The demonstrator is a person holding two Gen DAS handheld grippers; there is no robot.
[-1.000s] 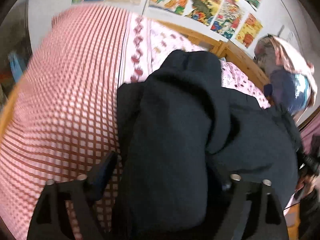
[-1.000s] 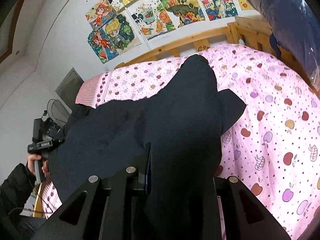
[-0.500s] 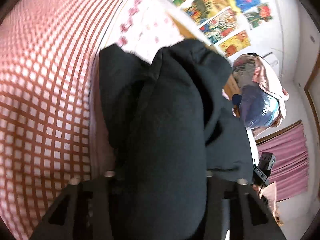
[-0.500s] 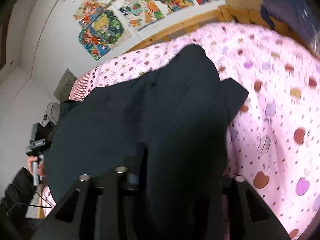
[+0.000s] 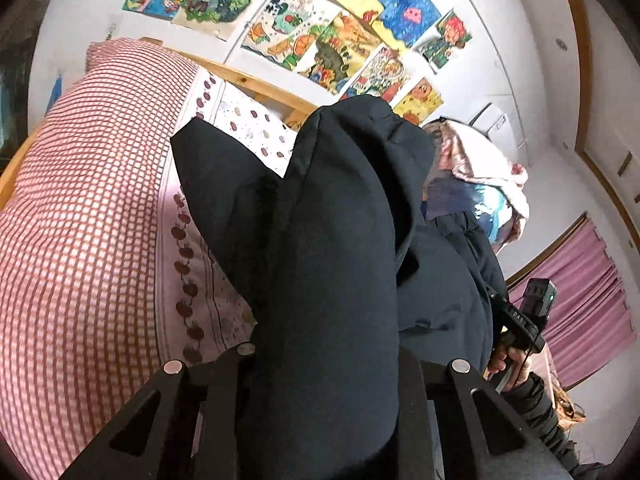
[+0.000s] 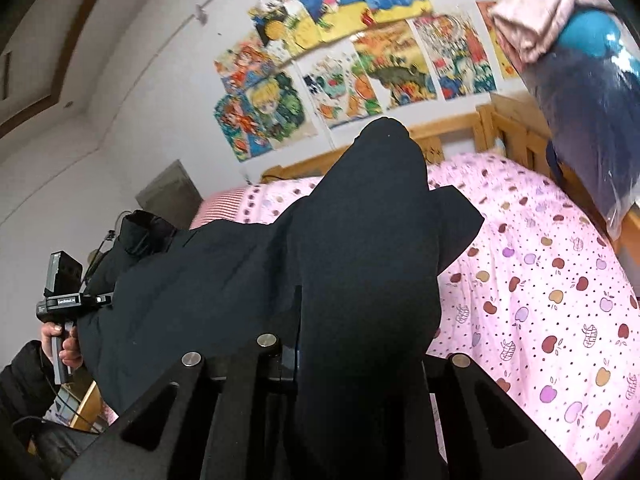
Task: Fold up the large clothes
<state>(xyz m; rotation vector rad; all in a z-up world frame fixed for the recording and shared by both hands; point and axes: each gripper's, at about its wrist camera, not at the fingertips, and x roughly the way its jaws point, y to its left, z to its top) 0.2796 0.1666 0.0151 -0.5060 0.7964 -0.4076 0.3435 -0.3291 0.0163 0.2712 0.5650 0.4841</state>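
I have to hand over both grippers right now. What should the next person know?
Left gripper: shut on the dark garment.
Right gripper: shut on the same garment, cloth draped over its fingers.
The garment is lifted, hanging between both grippers above the pink bed; part trails over the checked pillow side.
Done: both ends gripped and raised.
Left: lay it flat on the bed and make the folds; none is finished yet.

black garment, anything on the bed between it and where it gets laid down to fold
Nothing visible. Both tools, left and right, are shut on the black garment, which hangs over the pink apple-print sheet. The sheet that shows is bare; the checked pillow lies off to the side. The garment hides the bed beneath it.
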